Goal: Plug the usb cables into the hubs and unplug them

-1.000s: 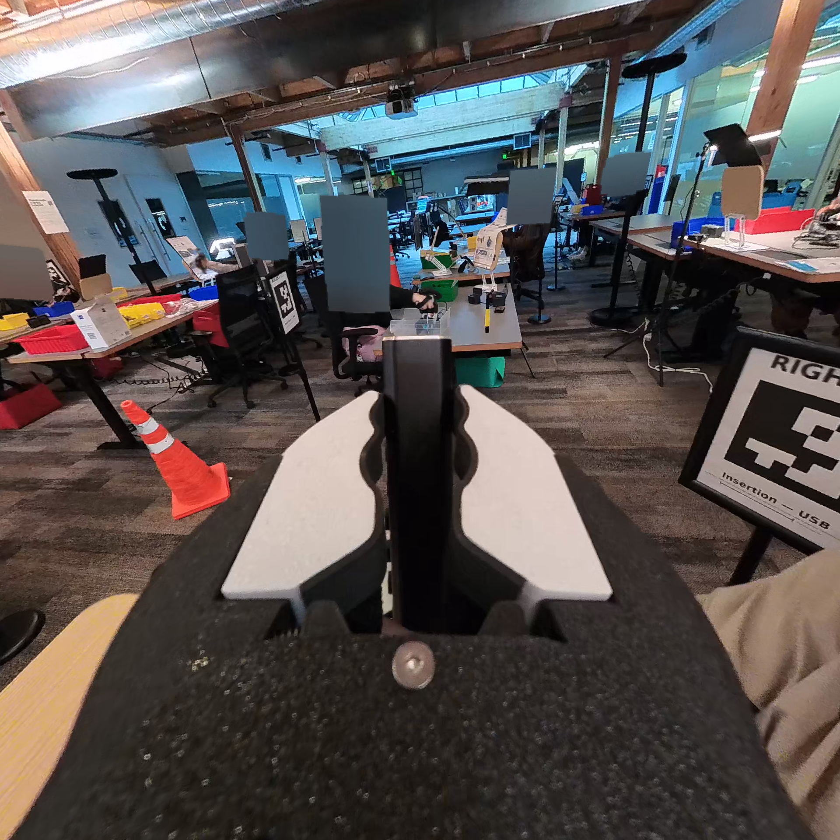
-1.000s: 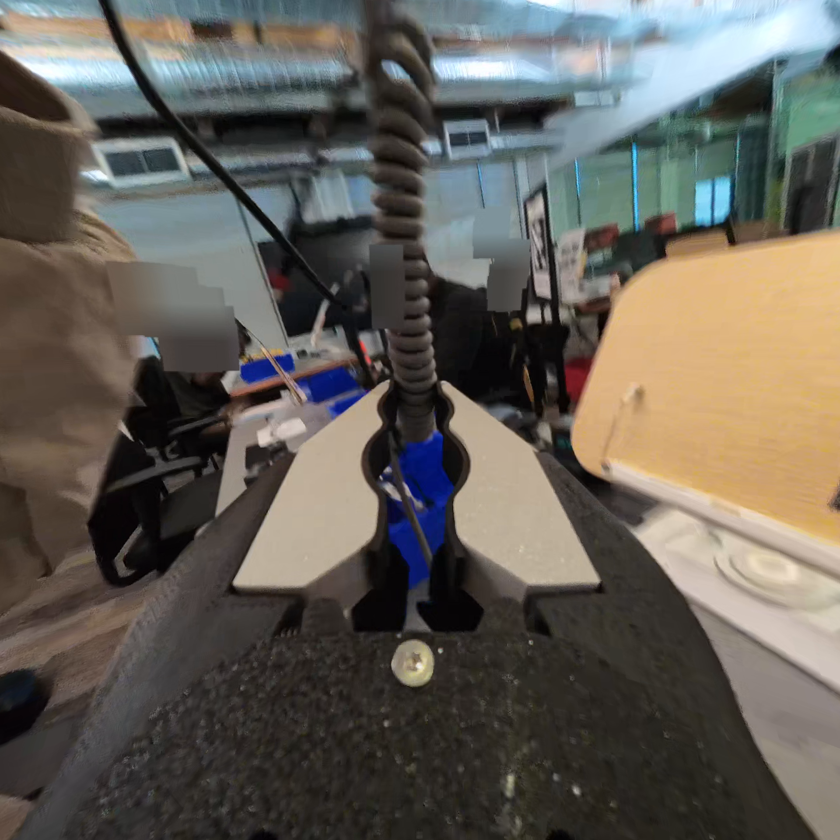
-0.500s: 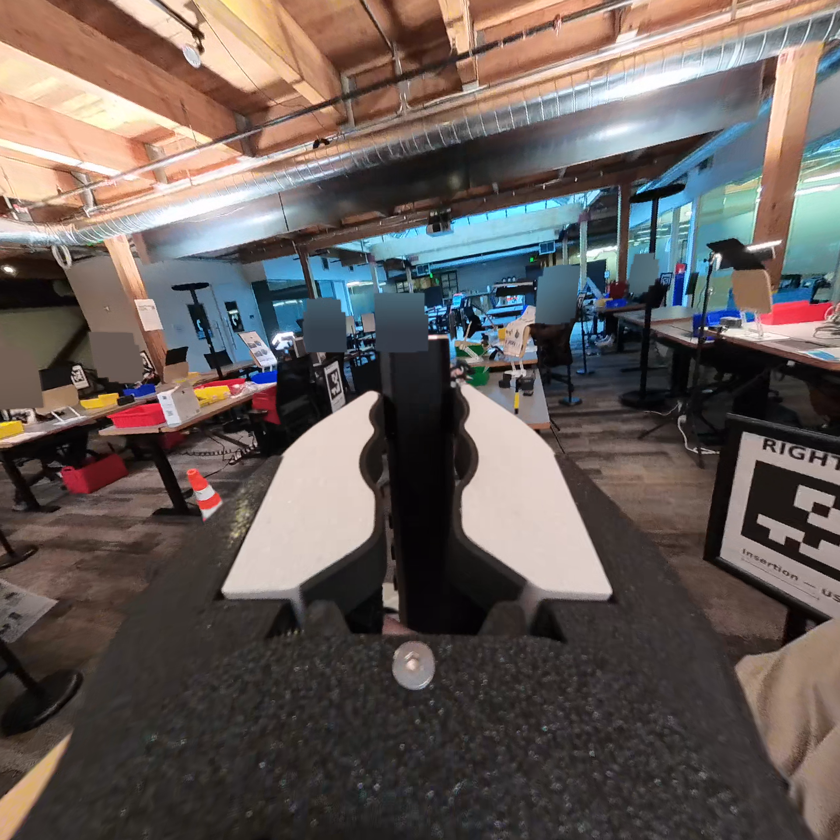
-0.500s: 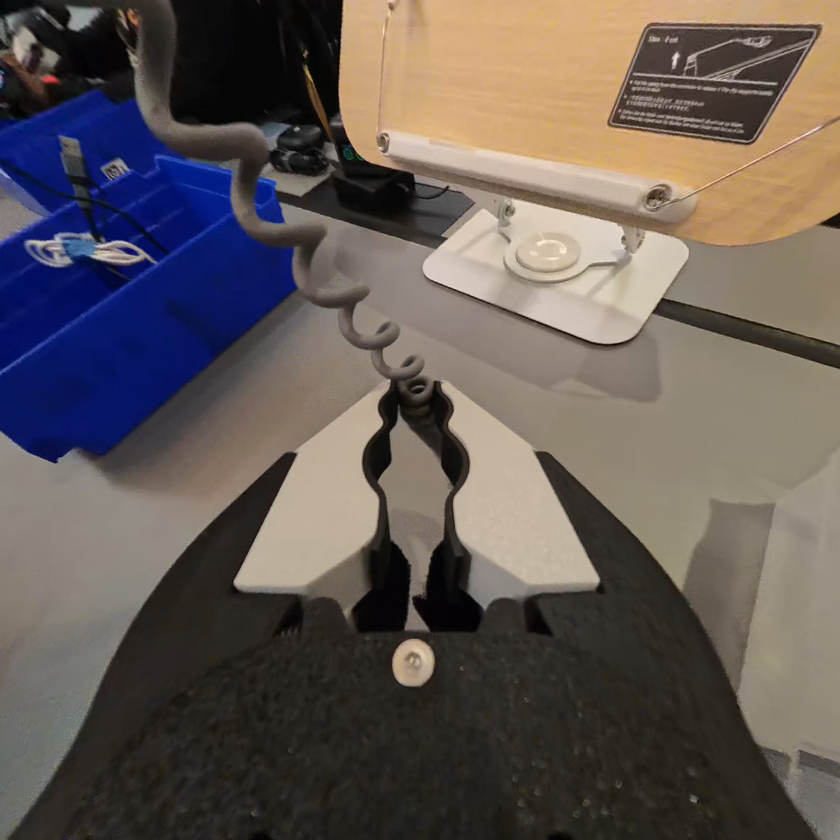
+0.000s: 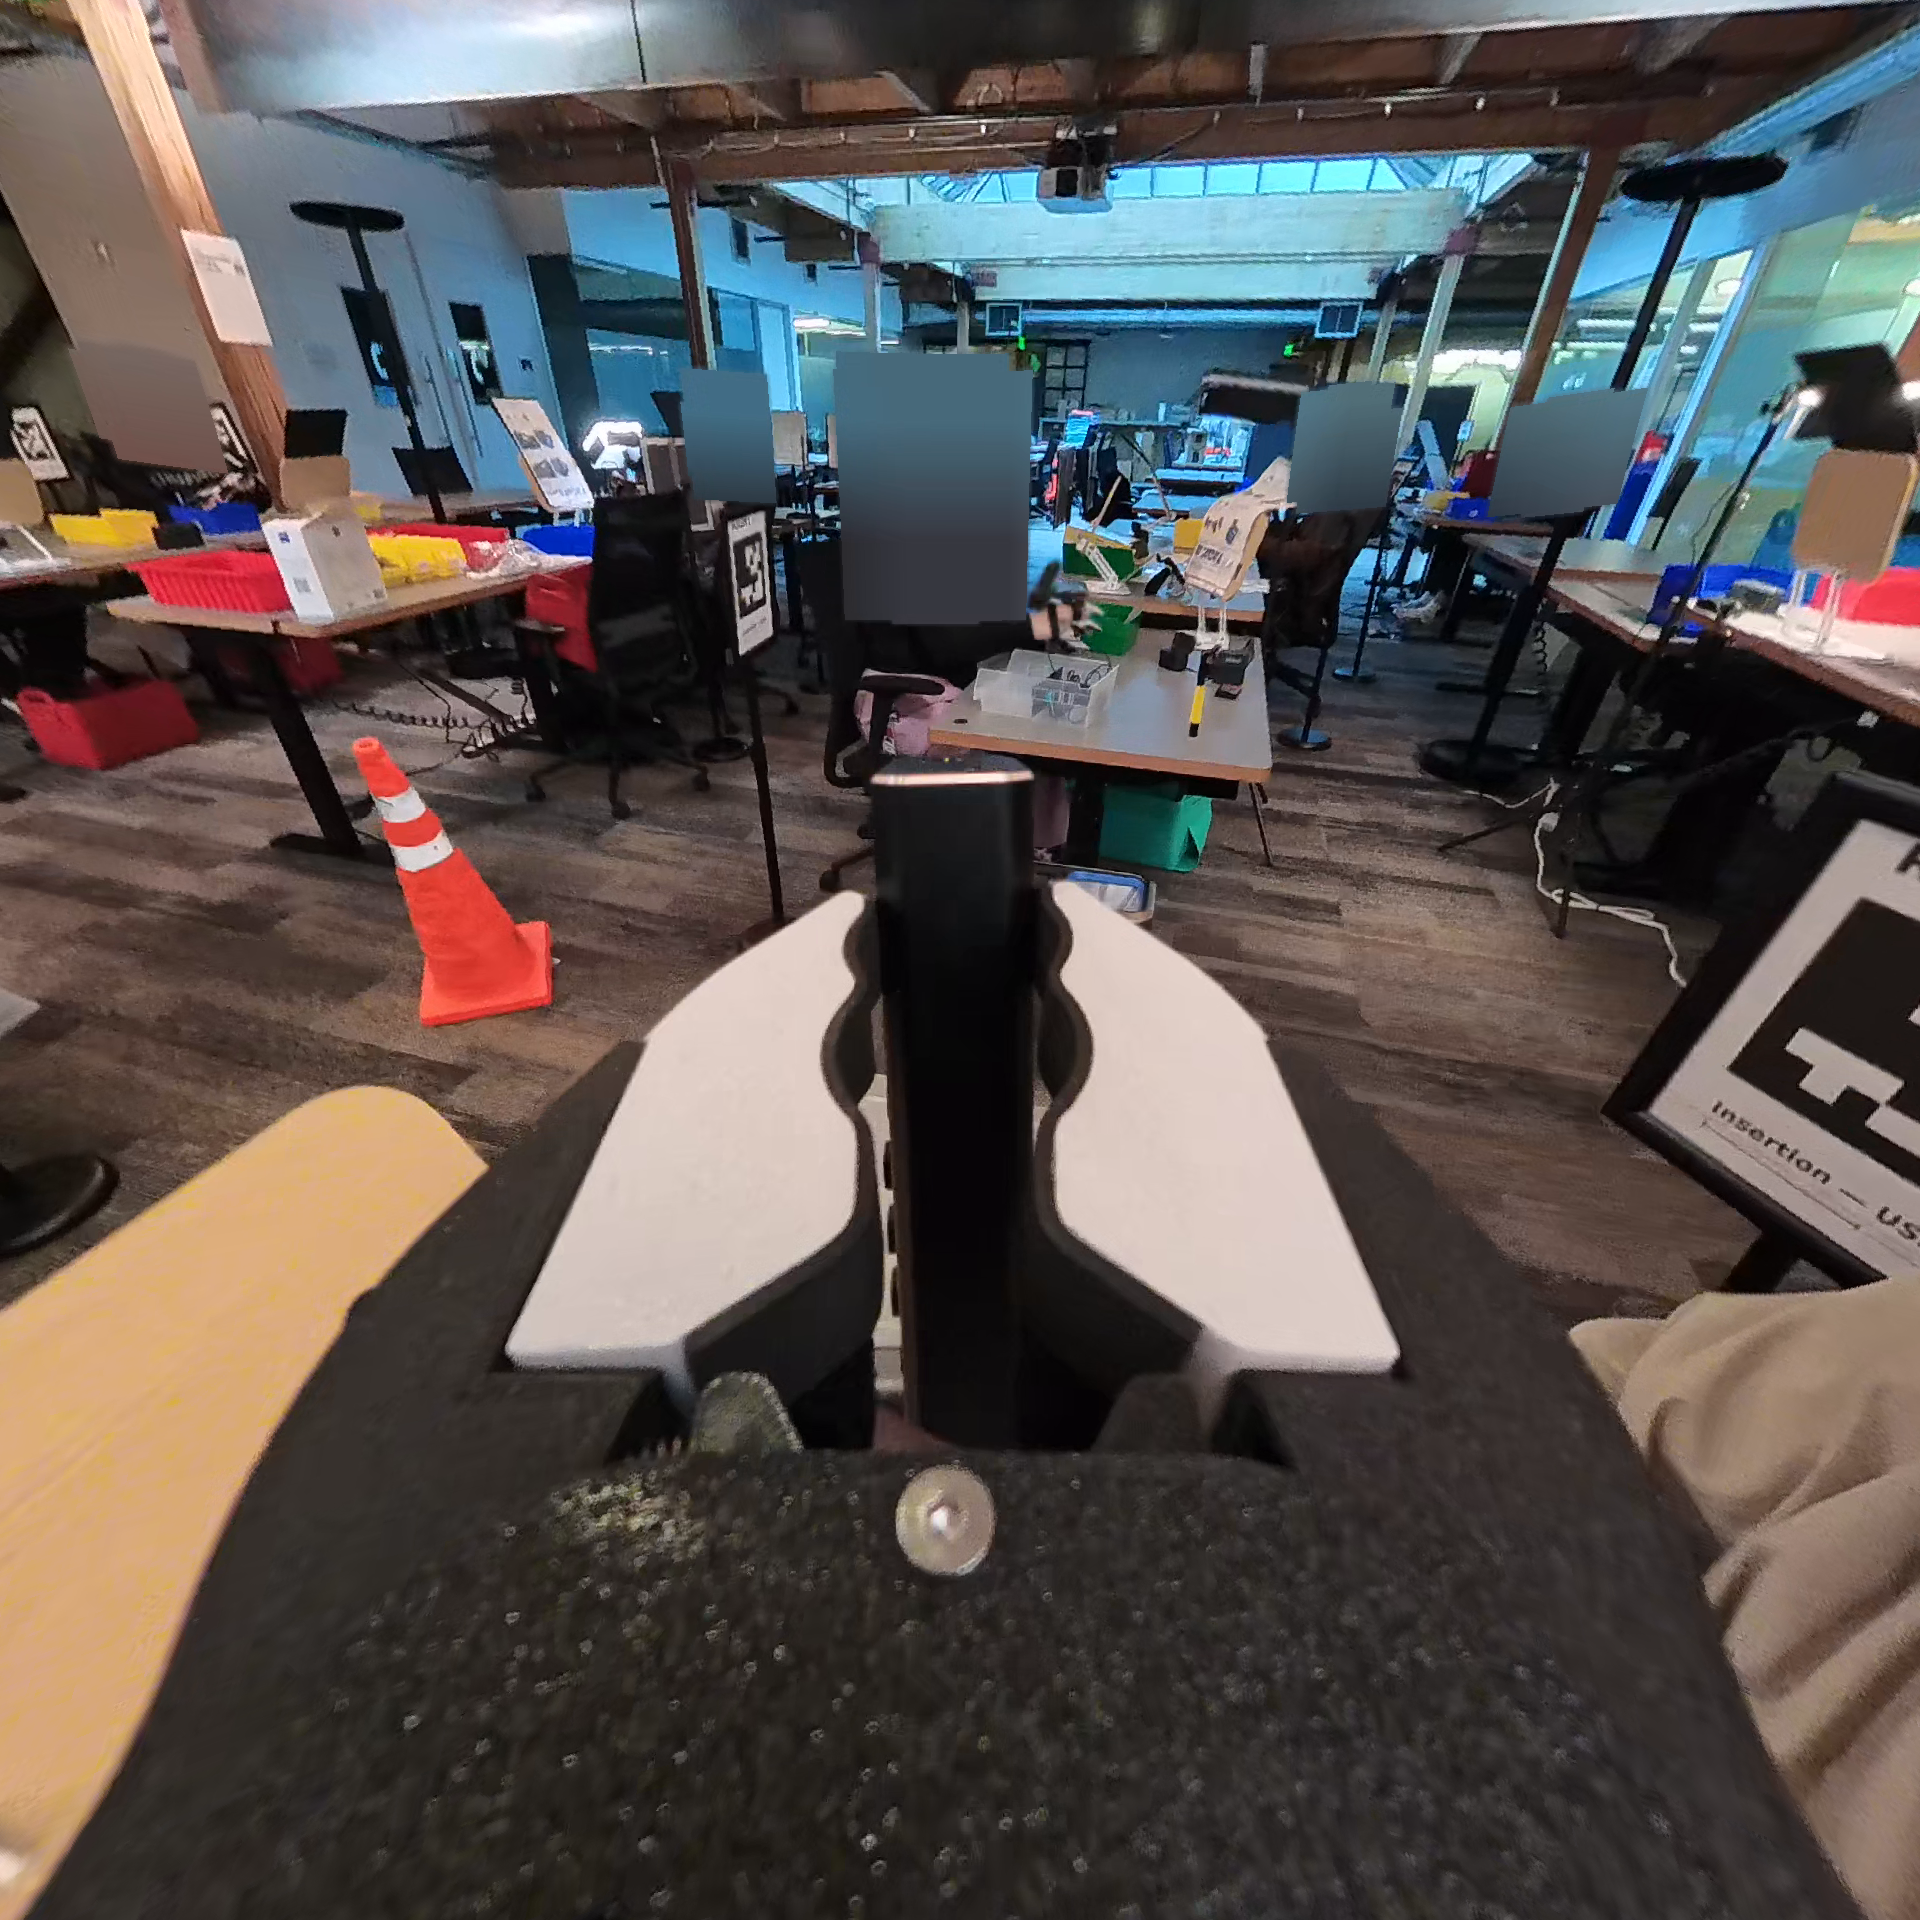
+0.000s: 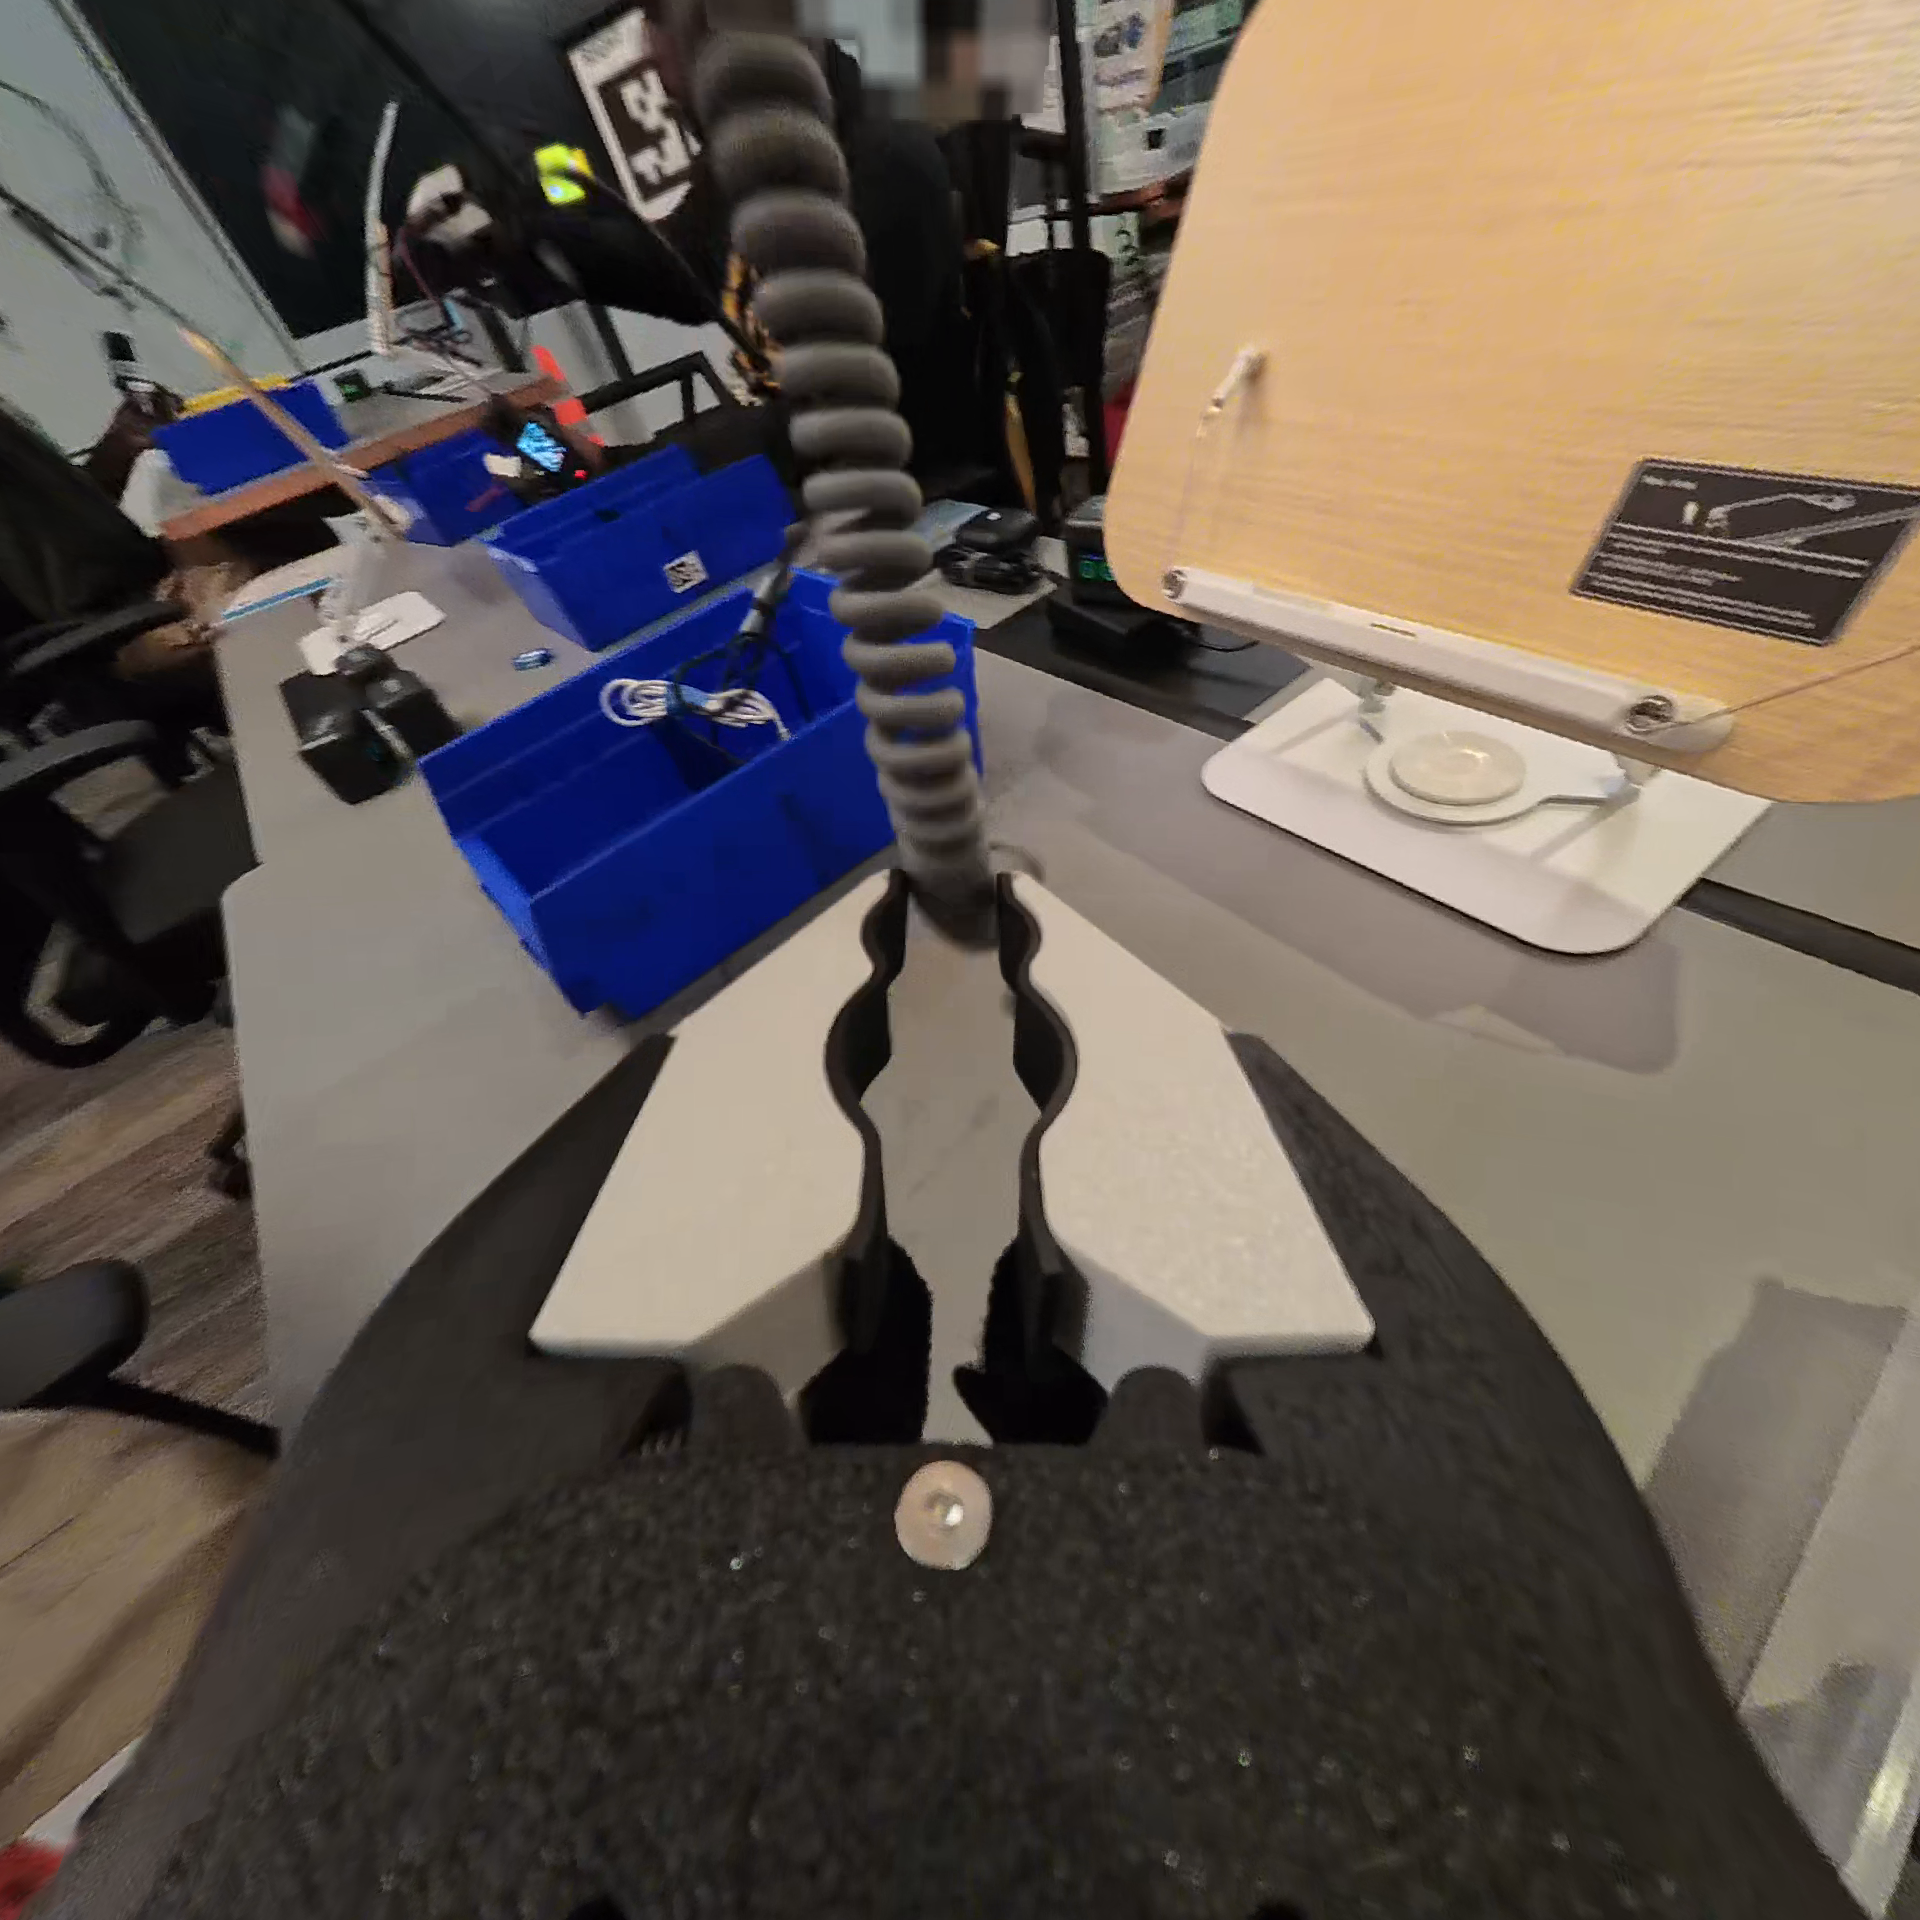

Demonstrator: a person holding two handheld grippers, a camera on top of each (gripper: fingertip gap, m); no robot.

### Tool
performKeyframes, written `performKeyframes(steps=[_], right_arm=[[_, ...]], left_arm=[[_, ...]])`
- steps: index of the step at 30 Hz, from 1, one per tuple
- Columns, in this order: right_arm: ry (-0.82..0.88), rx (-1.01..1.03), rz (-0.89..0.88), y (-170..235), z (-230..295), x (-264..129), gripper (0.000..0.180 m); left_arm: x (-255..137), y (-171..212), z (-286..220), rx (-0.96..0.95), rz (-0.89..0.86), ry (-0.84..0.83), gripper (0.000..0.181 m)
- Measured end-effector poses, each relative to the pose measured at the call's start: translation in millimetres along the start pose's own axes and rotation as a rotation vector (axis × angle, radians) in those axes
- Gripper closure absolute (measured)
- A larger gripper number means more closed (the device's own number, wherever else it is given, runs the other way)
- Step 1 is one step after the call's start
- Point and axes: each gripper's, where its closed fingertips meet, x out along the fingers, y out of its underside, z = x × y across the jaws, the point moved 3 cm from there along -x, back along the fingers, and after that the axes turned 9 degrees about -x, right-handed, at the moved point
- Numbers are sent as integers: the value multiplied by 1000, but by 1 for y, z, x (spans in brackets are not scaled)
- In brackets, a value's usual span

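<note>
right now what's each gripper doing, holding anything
left gripper: shut on the black hub
right gripper: shut on the end of the grey coiled cable

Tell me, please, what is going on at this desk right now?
A person is working with two handheld tools. The left tool is shut on a long black hub, held up facing the room. The right tool grips the end of a grey coiled cable above the grey desk, near a blue bin of cables. Cable and hub are not yet joined.
</note>
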Motion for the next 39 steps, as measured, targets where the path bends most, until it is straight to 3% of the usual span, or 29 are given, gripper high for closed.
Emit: performKeyframes(steps=[6, 11, 15, 18, 20, 23, 26, 28, 31, 36, 39], right_arm=[[-71, -61, -96, -32, 12, -32, 128], [62, -136, -244, -78, 9, -66, 108], [133, -137, -250, -86, 10, -66, 96], [169, -100, -239, -80, 2, -61, 93], [206, -75, -198, -70, -10, -62, 111], [173, -29, -171, -61, -22, -62, 117], [182, -10, -210, -57, -33, -65, 118], [177, 11, -203, -52, -42, -68, 118], [146, -5, -233, -52, -43, -73, 118], [76, -82, -281, -63, -26, -76, 118], [15, -125, -294, -66, -10, -69, 118]], left_arm=[[18, 27, 14, -105, -61, -81, 153], [43, 81, 23, -124, -49, -192, 153], [71, 127, 19, -204, 1, -221, 153], [90, 152, 14, -222, 65, -210, 153], [98, 161, 11, -227, 82, -212, 153], [102, 166, 6, -212, 122, -182, 152], [91, 160, 6, -232, 87, -100, 143], [68, 153, 16, -221, 50, -98, 127], [14, 158, 55, -140, -46, -231, 133], [-15, 272, 92, -231, 212, -287, 133], [-16, 300, 104, -181, 254, -390, 132]])
